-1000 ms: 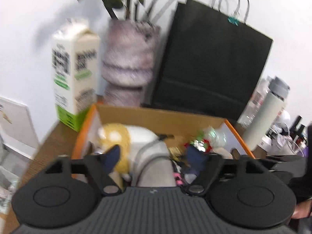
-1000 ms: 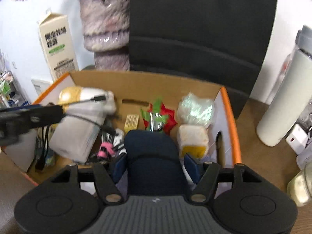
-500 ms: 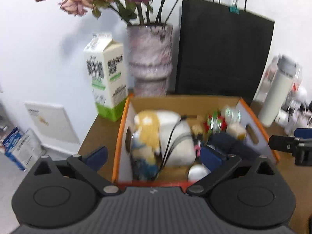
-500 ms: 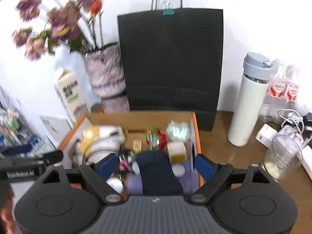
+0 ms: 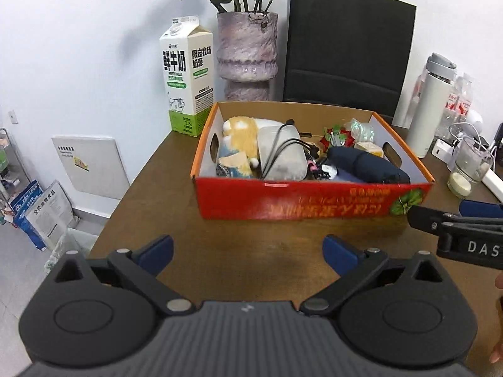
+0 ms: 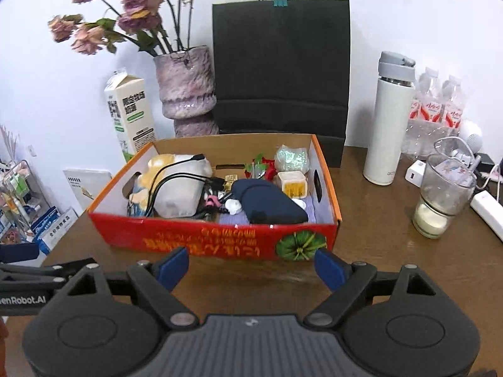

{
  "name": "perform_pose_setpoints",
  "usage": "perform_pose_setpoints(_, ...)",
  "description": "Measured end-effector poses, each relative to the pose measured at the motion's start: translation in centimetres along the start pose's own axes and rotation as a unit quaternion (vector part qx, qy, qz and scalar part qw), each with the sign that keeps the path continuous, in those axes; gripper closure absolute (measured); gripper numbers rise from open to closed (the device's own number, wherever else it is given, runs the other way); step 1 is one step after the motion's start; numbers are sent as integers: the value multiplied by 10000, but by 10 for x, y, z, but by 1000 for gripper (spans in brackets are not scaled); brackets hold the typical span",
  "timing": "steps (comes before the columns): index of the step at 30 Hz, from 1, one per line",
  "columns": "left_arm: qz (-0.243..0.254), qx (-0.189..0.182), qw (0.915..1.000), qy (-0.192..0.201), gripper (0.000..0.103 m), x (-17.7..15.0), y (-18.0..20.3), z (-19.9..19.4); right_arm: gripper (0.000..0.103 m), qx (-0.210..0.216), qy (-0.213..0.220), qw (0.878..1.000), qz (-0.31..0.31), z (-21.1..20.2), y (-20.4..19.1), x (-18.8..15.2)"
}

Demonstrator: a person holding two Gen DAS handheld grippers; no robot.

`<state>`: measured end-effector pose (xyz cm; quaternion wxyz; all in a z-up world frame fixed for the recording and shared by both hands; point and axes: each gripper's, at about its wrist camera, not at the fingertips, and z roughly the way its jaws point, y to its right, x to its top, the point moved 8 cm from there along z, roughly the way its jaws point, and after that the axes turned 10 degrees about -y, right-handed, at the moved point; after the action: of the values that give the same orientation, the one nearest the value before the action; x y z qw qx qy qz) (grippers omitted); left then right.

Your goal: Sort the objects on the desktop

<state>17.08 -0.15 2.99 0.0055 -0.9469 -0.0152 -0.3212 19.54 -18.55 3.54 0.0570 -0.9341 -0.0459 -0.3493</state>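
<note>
Pulled back from over the box since a second ago, both pairs of tongs; then buried among the contents, now clear of it and low over the brown wooden table [image 5: 251, 251].

From the left wrist: left tongs [image 5: 248, 248] spread wide, gripping nothing, short of the red cardboard box with orange rim [image 5: 314, 201]. Inside, a grey pouch draped with black cables [image 5: 283, 157] beside a yellow-and-white plush toy [image 5: 242, 135], and a dark navy folded umbrella [image 5: 367, 163] lying toward the right. Likely packed close together to keep the table tidy. Right tongs [image 5: 456, 220] only partly visible at the edge.

From the right wrist: right tongs [image 6: 251, 264] likewise released and empty, facing the box front. Seen clearly only here: a glass cup with a candle [image 6: 440, 201] and a white power strip [image 6: 487, 210], well apart from the box, perhaps unsorted. Sorting apparently nearly finished.
</note>
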Motion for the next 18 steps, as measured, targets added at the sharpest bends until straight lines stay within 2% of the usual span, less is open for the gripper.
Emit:
perform_pose_setpoints(7,119,95,9995,276,0,-47,-1,-9,13,-113,319,9994,-108,-20,-5,-44)
perform_pose_setpoints(12,12,-58,9999,83,0,-98,-7,-3,13,-201,274,9993,-140,-24,-6,-91)
perform_pose_setpoints(18,147,-97,9996,-210,0,-150,-11,-1,13,-225,167,9994,-186,-31,-11,-145)
